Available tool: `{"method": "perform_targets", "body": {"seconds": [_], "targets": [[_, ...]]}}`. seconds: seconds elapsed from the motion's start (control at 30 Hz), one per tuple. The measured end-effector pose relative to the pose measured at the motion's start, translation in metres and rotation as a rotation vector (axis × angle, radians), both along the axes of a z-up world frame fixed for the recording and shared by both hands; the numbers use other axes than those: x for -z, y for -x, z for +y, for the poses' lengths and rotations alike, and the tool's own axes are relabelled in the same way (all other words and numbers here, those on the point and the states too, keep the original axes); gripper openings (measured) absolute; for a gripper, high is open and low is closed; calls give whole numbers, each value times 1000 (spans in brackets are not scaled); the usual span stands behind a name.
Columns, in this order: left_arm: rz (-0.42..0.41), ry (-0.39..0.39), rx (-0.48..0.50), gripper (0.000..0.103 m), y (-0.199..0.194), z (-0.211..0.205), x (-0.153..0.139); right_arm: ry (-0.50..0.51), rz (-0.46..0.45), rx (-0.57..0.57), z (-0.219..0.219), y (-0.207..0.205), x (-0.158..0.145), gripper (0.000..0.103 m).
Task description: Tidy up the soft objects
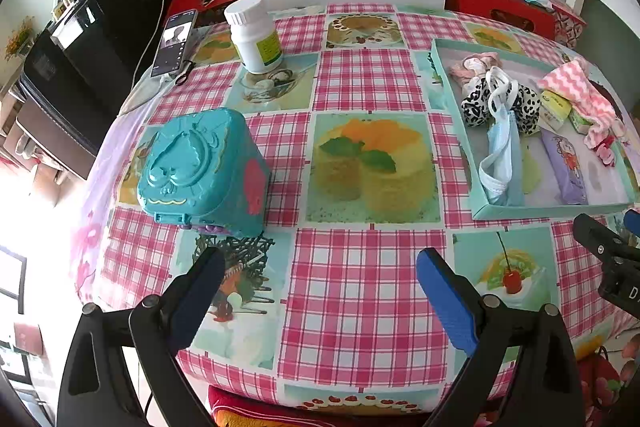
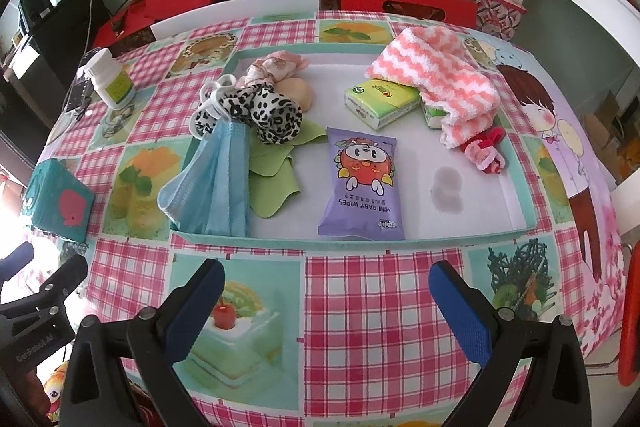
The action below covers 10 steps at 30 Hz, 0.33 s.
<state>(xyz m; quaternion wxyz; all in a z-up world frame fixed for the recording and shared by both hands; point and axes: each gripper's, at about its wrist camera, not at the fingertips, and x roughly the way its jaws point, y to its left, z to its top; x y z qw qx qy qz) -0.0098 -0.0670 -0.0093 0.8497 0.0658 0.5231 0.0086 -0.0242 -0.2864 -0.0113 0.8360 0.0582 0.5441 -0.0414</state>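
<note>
Checked tablecloth (image 2: 360, 291) covers the table — both claws, left gripper (image 1: 320, 283) and right gripper (image 2: 326, 293), spread, empty. Only the right view shows the tray's (image 2: 516, 163) green cloth (image 2: 272, 179).

Checked table (image 1: 360, 307) bears tray (image 2: 516, 227), teal box (image 1: 204, 167), bottle (image 1: 256, 35), phone (image 1: 174, 43).

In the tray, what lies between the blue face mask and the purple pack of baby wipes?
A green cloth lies there, partly under the blue pleated face mask, left of the purple baby wipes pack. The right wrist view shows it.
</note>
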Motion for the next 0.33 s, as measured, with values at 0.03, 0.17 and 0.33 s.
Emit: {"method": "perform_targets", "body": {"seconds": [0.03,0.17,0.33], "targets": [[0,0,-2,97,0,0,0,-1,1,0,0,0,0,103],[-9,3,0,96,1,0,-2,-1,2,-2,0,0,0,103],[-13,2,1,97,2,-1,-4,-2,1,1,-2,1,-1,103]]}}
